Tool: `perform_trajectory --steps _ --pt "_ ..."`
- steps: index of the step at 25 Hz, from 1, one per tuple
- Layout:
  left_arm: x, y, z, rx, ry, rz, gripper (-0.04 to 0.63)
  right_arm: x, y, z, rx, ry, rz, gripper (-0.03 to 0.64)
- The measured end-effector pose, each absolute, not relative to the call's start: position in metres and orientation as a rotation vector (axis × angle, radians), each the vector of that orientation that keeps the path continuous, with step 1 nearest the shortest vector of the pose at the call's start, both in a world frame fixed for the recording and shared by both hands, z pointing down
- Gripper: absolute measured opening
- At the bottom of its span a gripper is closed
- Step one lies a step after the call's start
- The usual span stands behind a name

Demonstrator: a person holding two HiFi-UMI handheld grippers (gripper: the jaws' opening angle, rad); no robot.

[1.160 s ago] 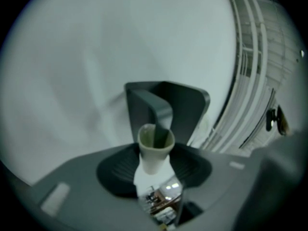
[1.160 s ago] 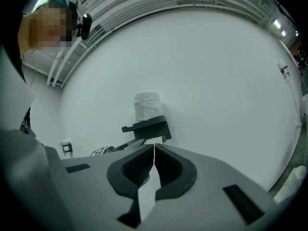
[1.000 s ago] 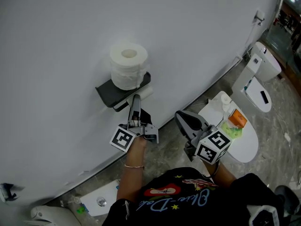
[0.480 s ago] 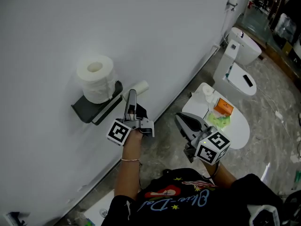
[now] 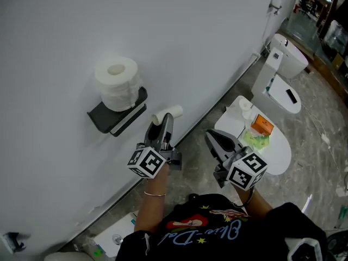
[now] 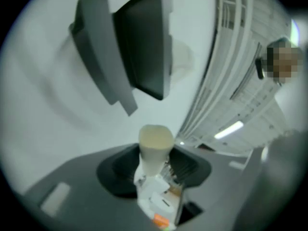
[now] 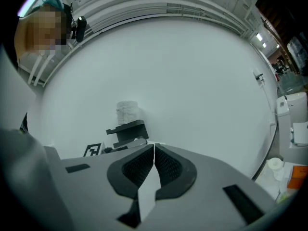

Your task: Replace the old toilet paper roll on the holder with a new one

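Note:
A full white toilet paper roll stands upright on top of the dark grey wall holder. My left gripper is just right of the holder, shut on a bare pale cardboard tube. The tube stands clamped between the dark pads of the left gripper, with the holder above it. My right gripper hangs further right, shut and empty. From the right gripper the holder and the roll show ahead on the wall.
The white wall runs along the left. A toilet with a closed lid at the right carries an orange packet, a green item and a white bottle. Another toilet stands further back on the marble floor.
The left gripper has drawn away from the holder to the right and downward, carrying the cardboard tube clear of it. The right gripper has barely shifted.

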State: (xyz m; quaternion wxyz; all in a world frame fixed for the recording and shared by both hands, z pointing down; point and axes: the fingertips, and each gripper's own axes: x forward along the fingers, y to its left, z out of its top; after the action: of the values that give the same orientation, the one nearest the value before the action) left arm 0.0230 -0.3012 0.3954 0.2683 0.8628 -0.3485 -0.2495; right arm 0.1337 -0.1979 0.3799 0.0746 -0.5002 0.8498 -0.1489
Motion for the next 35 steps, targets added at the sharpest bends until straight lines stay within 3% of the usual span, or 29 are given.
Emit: perform_trajectory --steps 14,30,35 --pt "-0.075 -0.198 0.373 2.702 -1.677 -0.178 0.179 0.054 -0.191 0.376 -1.195 2.664 -0.445 0.014" --pt "-0.094 -0.180 0.373 2.672 -1.701 -0.142 0.184 0.036 -0.177 0.355 -1.094 2.619 -0.387 0.015" --pt "-0.095 -0.176 0.370 2.669 -1.701 -0.145 0.184 0.028 -0.182 0.330 -1.021 2.714 -0.217 0.015"
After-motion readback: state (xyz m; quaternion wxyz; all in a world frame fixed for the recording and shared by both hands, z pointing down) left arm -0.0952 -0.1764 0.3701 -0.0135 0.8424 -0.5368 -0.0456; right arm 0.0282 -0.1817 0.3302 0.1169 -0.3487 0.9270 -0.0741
